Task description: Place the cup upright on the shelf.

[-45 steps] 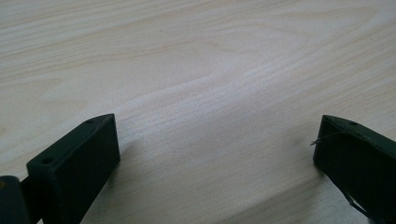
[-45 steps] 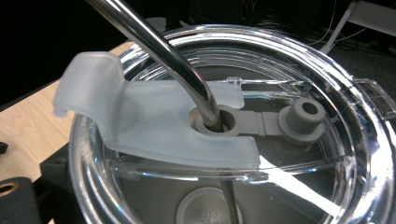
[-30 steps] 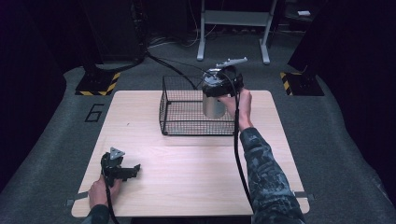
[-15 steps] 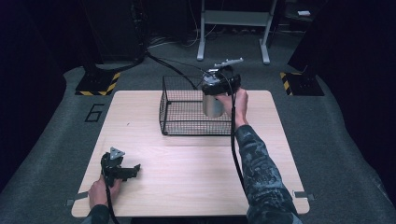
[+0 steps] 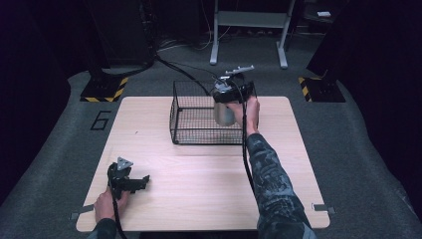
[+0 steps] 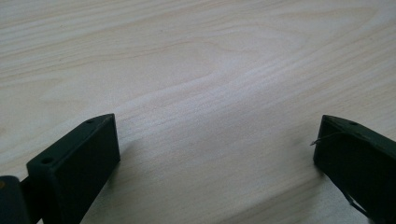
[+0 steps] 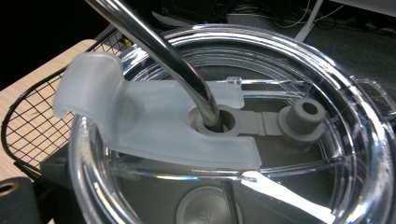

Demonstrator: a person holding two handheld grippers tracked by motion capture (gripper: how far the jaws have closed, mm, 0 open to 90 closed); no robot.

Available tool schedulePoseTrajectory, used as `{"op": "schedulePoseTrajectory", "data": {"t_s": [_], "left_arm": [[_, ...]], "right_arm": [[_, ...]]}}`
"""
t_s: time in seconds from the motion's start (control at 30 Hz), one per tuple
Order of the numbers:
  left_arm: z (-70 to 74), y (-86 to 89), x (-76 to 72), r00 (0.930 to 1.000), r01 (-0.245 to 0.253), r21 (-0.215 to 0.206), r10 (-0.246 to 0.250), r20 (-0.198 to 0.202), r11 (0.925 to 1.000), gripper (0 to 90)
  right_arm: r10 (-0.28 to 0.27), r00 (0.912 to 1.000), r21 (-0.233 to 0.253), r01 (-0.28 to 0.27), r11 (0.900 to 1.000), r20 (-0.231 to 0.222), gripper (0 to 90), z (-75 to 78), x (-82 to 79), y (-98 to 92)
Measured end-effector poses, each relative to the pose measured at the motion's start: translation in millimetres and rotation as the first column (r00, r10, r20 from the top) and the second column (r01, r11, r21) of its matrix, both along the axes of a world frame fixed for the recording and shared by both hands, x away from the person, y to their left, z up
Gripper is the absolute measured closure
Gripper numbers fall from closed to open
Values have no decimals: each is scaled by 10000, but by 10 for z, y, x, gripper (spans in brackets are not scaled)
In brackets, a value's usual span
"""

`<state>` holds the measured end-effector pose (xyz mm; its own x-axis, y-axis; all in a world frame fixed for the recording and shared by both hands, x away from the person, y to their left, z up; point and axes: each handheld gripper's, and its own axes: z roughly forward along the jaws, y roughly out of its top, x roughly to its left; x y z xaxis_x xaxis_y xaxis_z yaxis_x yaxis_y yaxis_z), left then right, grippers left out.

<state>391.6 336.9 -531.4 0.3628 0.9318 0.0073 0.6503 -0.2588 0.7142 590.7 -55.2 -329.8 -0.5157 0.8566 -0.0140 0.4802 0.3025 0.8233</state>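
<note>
Since a second ago the right gripper [image 5: 225, 107] has shifted slightly leftward, clamped on the steel tumbler [image 5: 223, 112] over the wire basket [image 5: 191, 130]. The left gripper [image 5: 130, 183] rests on the table [image 5: 209, 174], jaws apart.

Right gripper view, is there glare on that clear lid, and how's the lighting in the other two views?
Right gripper view: bright glare streaks on the clear lid and metal straw. Left gripper view: soft, even light on the table. High view: lit table, dark surroundings.
</note>
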Motion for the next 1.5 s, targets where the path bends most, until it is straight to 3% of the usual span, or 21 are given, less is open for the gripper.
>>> {"op": "schedulePoseTrajectory", "data": {"t_s": [0.13,0.6,0.8,1.5], "left_arm": [[0,-1,0,10000,-5,-5,5,6,10000,3],[9,-3,-3,9999,1,-64,-2,-150,10000,3],[2,-2,0,10000,-1,-7,1,-30,10000,3],[-7,-13,1,9999,-112,-107,113,83,9999,3]], "right_arm": [[-169,9995,204,174,9996,-252,38,-73,35,44],[-227,9983,173,236,9996,-528,38,-277,151,168],[-345,9968,268,366,9990,-727,37,-385,190,212],[-405,9926,-108,395,9992,-1144,37,-693,258,301]]}}
